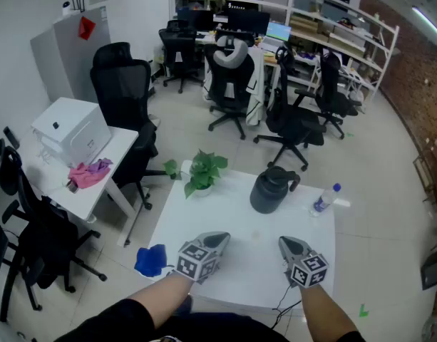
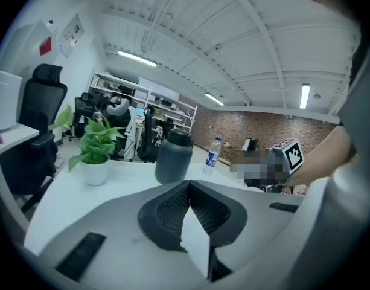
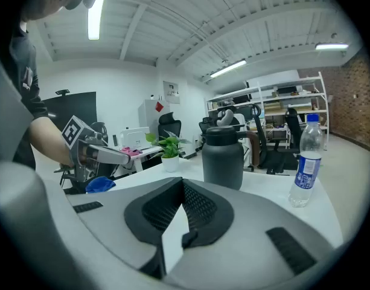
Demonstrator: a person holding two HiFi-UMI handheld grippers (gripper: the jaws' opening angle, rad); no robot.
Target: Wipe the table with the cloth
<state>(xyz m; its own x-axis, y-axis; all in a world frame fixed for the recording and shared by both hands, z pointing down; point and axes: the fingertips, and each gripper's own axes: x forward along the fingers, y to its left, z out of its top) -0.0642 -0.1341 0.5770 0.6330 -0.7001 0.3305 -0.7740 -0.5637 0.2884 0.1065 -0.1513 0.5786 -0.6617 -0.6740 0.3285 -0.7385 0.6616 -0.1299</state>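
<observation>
With the left gripper (image 1: 218,239) and right gripper (image 1: 286,244) fingers closed and empty, a clumsy grab could nudge the blue cloth (image 1: 151,260) off the surface (image 1: 236,223) edge.

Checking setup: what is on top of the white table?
Potted plant, dark jug, water bottle; blue cloth at its left edge. The left gripper and right gripper cover part of the near side.

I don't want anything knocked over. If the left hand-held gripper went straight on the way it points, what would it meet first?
Probably the dark jug, almost dead ahead of the left hand-held gripper. It points slightly down, though, so the table might come first.
</observation>
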